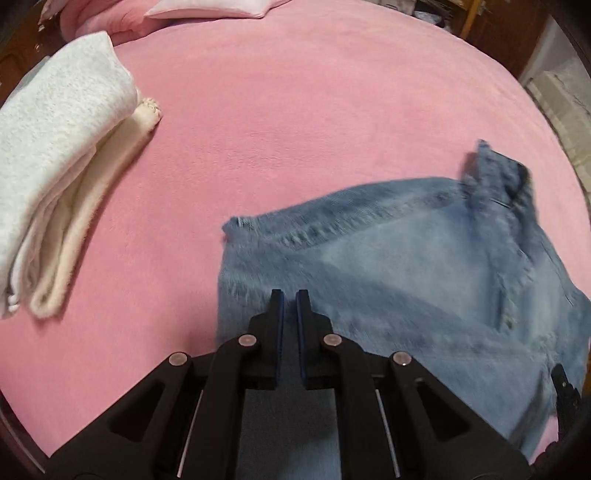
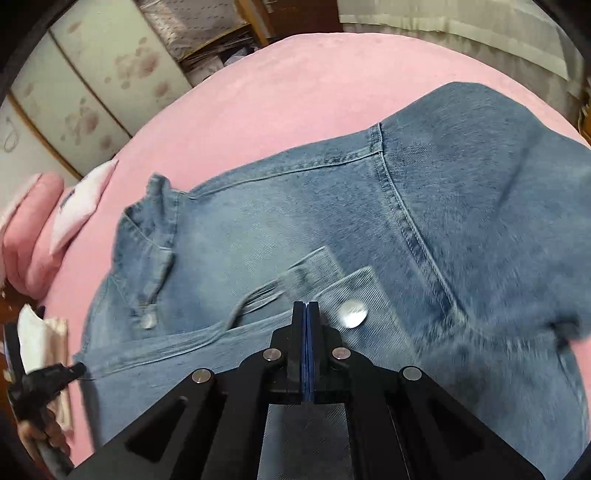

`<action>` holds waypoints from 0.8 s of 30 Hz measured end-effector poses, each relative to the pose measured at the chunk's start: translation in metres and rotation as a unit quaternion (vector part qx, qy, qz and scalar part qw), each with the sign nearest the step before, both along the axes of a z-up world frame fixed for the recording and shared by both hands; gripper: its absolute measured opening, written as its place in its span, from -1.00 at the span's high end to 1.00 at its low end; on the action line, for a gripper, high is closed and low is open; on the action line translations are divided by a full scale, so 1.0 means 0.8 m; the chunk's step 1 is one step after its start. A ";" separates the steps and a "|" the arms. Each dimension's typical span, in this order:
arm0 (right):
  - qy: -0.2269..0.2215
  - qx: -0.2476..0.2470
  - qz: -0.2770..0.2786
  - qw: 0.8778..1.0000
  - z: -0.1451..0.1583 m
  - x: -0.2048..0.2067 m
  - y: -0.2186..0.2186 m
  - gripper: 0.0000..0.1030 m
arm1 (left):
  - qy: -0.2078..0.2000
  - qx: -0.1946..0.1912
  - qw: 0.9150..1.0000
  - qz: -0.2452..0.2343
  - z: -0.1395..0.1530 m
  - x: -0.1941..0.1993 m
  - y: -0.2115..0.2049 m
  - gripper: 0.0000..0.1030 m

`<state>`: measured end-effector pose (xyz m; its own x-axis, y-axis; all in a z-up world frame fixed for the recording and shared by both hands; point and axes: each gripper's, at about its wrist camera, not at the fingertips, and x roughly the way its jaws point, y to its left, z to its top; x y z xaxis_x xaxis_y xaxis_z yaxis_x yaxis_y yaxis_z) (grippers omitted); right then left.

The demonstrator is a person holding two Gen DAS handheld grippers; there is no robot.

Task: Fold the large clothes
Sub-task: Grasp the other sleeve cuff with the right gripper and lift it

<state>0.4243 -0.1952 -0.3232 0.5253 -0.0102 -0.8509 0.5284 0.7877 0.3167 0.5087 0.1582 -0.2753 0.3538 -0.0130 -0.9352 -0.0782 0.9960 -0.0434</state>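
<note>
Left wrist view shows, left to right, one folded white garment [image 1: 55, 177] and one faded blue denim shirt [image 1: 424, 266] on the pink bed [image 1: 295, 110], left hand-held gripper [image 1: 290, 295] nearly closed, right hand-held gripper [image 2: 306, 306] closed, neither visibly holding anything.

bed [image 1: 295, 110]: carries everything | denim garment [image 1: 406, 266]: lies on bed, right of centre in left wrist view | folded clothes stack [image 1: 55, 166]: on bed, far left, well apart from garment | pillows [image 1: 207, 9]: at far edge of bed, behind stack | cuff [image 2: 354, 291]: lies on top of garment, metal button [image 2: 353, 313] on it
</note>
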 end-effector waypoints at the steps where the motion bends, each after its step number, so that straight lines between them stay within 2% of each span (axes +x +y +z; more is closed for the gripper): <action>1: 0.000 0.007 -0.005 1.000 0.011 -0.006 0.011 1.00 | 0.002 0.001 1.000 -0.004 0.004 -0.008 -0.004 0.88; 3: 0.003 0.020 -0.014 1.000 0.021 -0.020 0.022 0.93 | 0.016 0.006 1.000 -0.011 0.012 -0.033 -0.002 0.87; 5: 0.007 0.038 -0.016 0.999 0.031 -0.039 0.049 0.76 | 0.041 0.007 0.999 -0.026 0.013 -0.070 -0.005 0.87; 7: 0.013 0.056 -0.013 0.998 0.032 -0.062 0.070 0.62 | 0.073 0.005 0.996 -0.060 0.004 -0.101 -0.005 0.83; 9: 0.029 0.078 0.002 0.997 0.028 -0.088 0.089 0.59 | 0.095 0.015 0.990 -0.100 0.002 -0.135 -0.018 0.73; 10: 0.041 0.095 0.010 0.995 0.024 -0.101 0.100 0.59 | 0.098 0.020 0.988 -0.116 0.004 -0.156 -0.024 0.58; 11: 0.051 0.113 0.018 0.992 0.024 -0.117 0.112 0.59 | 0.102 0.025 0.986 -0.130 0.005 -0.174 -0.027 0.31; 13: 0.068 0.152 0.028 0.986 0.011 -0.135 0.128 0.59 | 0.112 0.022 0.983 -0.141 0.004 -0.203 -0.029 -0.09; 15: 0.086 0.170 0.036 0.981 0.000 -0.159 0.144 0.53 | 0.128 0.012 0.980 -0.151 0.003 -0.231 -0.034 -0.13; 18: 0.097 0.189 0.028 0.977 -0.012 -0.197 0.155 0.30 | 0.160 0.003 0.972 -0.173 -0.005 -0.269 -0.050 -0.14; 21: 0.094 0.241 -0.012 0.966 -0.021 -0.238 0.151 0.25 | 0.160 0.018 0.969 -0.189 0.000 -0.301 -0.070 -0.14; 24: 0.104 0.269 -0.028 0.957 -0.031 -0.263 0.142 0.23 | 0.157 0.022 0.967 -0.198 0.013 -0.333 -0.100 -0.15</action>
<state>0.2138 -0.0820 -0.3483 0.3558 0.4356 -0.8269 0.6604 0.5089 0.5522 0.2421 0.0783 -0.2652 0.0281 -0.0476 -0.9985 0.3064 0.9512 -0.0367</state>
